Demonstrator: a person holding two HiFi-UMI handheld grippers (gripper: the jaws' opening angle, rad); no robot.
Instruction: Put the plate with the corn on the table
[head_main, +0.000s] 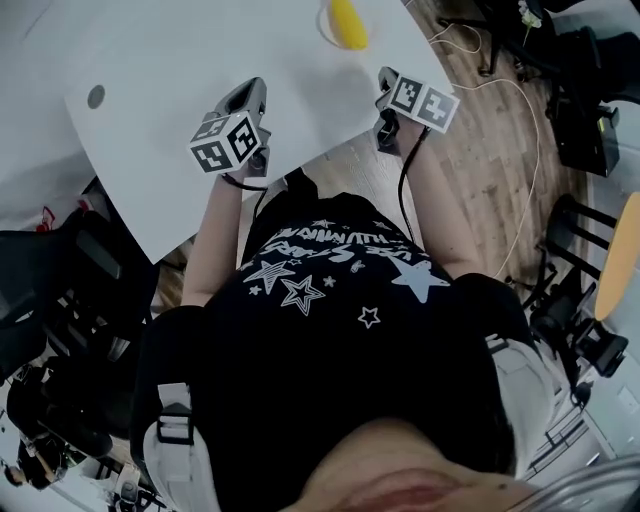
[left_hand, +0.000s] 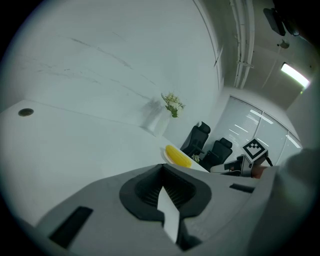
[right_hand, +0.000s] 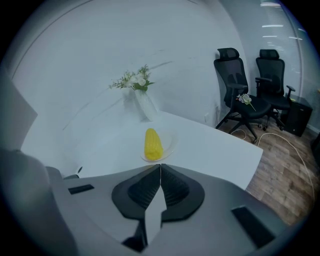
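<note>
A yellow corn cob (head_main: 348, 22) lies on a clear plate (head_main: 324, 24) on the white table (head_main: 180, 60), at the far side of it in the head view. My left gripper (head_main: 250, 92) hovers over the table's near edge, jaws together and empty. My right gripper (head_main: 386, 76) is just off the near right edge, below the plate, also shut on nothing. In the right gripper view the corn (right_hand: 153, 144) and plate (right_hand: 171, 146) sit just beyond the closed jaw tips (right_hand: 160, 166). The left gripper view has the corn (left_hand: 177, 156) past its closed tips (left_hand: 161, 167).
A vase with white flowers (right_hand: 141, 100) stands on the table behind the plate. Black office chairs (right_hand: 235, 85) stand on the wooden floor to the right, with cables (head_main: 505, 90) lying there. A round grommet (head_main: 96, 97) marks the table's left part.
</note>
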